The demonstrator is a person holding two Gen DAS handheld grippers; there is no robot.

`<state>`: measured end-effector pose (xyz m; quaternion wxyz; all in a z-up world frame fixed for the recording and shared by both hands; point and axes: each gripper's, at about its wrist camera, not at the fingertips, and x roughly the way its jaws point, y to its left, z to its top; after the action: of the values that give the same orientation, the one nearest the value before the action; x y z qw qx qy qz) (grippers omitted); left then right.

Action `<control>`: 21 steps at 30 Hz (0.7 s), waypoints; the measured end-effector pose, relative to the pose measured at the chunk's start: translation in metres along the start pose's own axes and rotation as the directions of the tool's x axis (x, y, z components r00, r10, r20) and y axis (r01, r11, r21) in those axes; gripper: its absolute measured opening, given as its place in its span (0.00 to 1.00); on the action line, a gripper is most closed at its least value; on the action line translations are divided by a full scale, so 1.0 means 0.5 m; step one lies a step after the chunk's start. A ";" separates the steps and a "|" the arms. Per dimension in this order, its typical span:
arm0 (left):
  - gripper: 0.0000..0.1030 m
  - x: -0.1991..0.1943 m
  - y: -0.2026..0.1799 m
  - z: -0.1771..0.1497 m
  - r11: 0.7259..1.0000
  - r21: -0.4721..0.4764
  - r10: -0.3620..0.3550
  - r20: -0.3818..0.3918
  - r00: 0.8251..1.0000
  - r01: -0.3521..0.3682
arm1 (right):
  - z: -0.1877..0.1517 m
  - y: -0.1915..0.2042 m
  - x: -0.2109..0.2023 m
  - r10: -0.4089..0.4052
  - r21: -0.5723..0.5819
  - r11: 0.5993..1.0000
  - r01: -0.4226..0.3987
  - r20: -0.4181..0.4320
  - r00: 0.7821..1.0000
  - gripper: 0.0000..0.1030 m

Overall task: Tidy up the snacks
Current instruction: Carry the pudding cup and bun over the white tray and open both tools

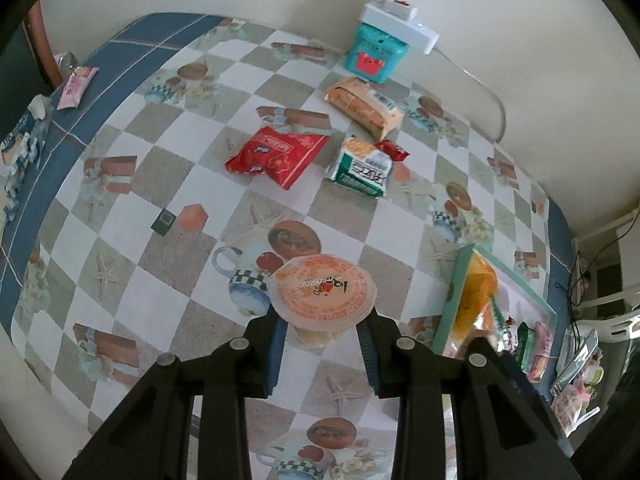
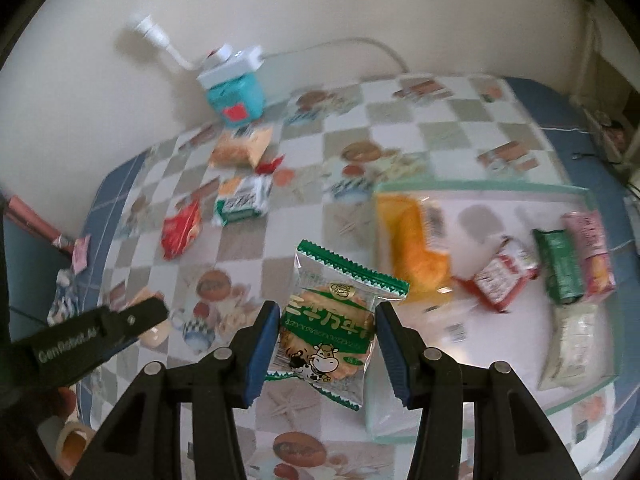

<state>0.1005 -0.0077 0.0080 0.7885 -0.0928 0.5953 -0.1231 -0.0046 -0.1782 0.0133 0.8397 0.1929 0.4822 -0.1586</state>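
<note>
This looks like a room in a home. A bench (image 1: 132, 184) by a plain wall wears a checked cloth with teacup pictures, with snack packets (image 1: 276, 156) lying about.

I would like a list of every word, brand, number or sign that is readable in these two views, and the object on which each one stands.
"GenRobot.AI": on the black left gripper, seen from the right wrist.
Cow drawing and green band of characters: on the cracker packet in the right gripper; characters too blurred to read.
Printed digits on the jelly cup lid, upside down: not legible.
Red bag, green-white packet: print too small.
</note>
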 end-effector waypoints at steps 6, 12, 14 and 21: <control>0.34 -0.007 -0.064 -0.024 0.998 0.064 -0.003 0.009 1.000 0.003 | 0.022 -0.074 -0.028 -0.025 0.079 0.997 0.022 0.035 0.999 0.51; 0.34 -0.018 -0.143 -0.059 0.987 0.157 -0.021 0.018 1.000 0.018 | 0.038 -0.153 -0.075 -0.033 0.167 0.986 0.018 0.089 0.995 0.51; 0.34 -0.019 -0.163 -0.069 0.984 0.179 -0.023 0.017 1.000 0.020 | 0.040 -0.181 -0.091 -0.059 0.193 0.980 0.038 0.105 0.993 0.51; 0.34 -0.020 -0.240 -0.114 0.963 0.269 -0.023 0.016 1.000 0.018 | 0.030 -0.270 -0.125 -0.106 0.297 0.953 0.069 0.112 0.988 0.51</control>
<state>0.0330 -0.1188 0.0365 0.7982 0.0076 0.5645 -0.2101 -0.0848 -0.2987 0.0514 0.8230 0.2827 0.4076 -0.2770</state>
